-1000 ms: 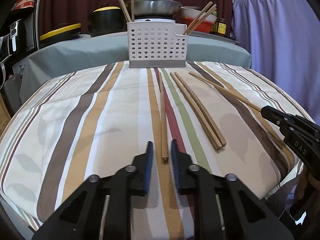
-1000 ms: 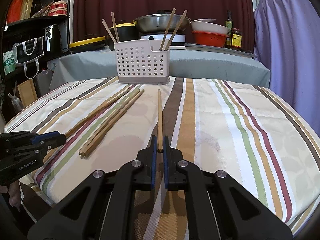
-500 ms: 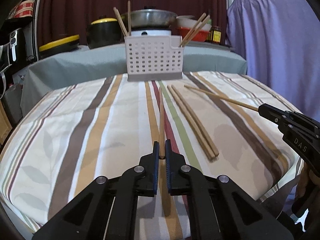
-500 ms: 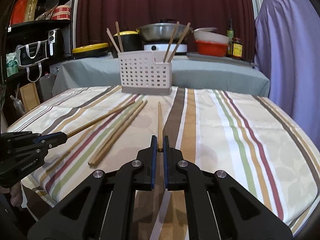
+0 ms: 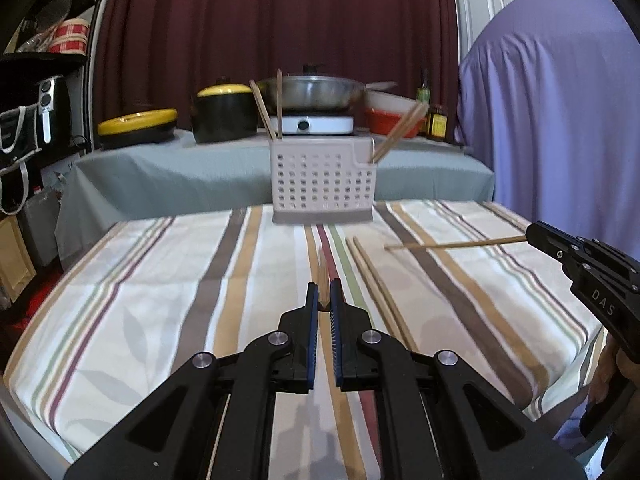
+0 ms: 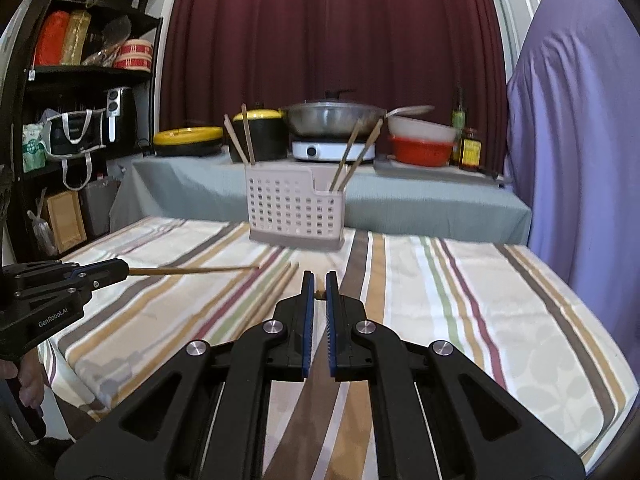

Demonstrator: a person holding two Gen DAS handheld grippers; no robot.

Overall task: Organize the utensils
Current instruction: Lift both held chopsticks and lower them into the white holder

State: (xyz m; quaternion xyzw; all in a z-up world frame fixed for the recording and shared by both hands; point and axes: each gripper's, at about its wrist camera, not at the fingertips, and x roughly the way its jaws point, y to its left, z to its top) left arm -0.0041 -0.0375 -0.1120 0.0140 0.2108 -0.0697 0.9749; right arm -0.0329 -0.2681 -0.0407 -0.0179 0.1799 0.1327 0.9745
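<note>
Your left hand-held gripper (image 5: 324, 297) is pinching one wooden chopstick (image 5: 322, 276) by its near end, the blue-edged fingers pressed against it, and the stick runs straight ahead from the tips, lifted clear of the striped cloth on the bench (image 5: 160, 280). From your right wrist camera the same chopstick (image 6: 192, 270) shows side-on, sticking out level from your left hand-held gripper (image 6: 120, 270) with its far tip above the stripes. Your right hand-held gripper (image 6: 319, 288) is likewise closed on a second chopstick (image 6: 319, 294), of which only the butt end shows between its fingers in that view; the left wrist camera shows this chopstick (image 5: 452, 244) reaching out level from your right hand-held gripper (image 5: 534, 234), also off the cloth. Two more chopsticks, the loose pair (image 5: 376, 292), lie side by side on the cloth between the two held ones, pointing toward the white perforated utensil holder (image 5: 323, 188) that stands upright at the far edge of the bench. That holder already carries two chopsticks (image 5: 269, 108) leaning in its left end and another two (image 5: 400, 132) tilted out of its lower right compartment. Behind it, on a grey-covered counter (image 5: 180, 168), sit a black pot with a yellow lid (image 5: 224, 114) and a steel pan (image 5: 312, 92) on a burner.
</note>
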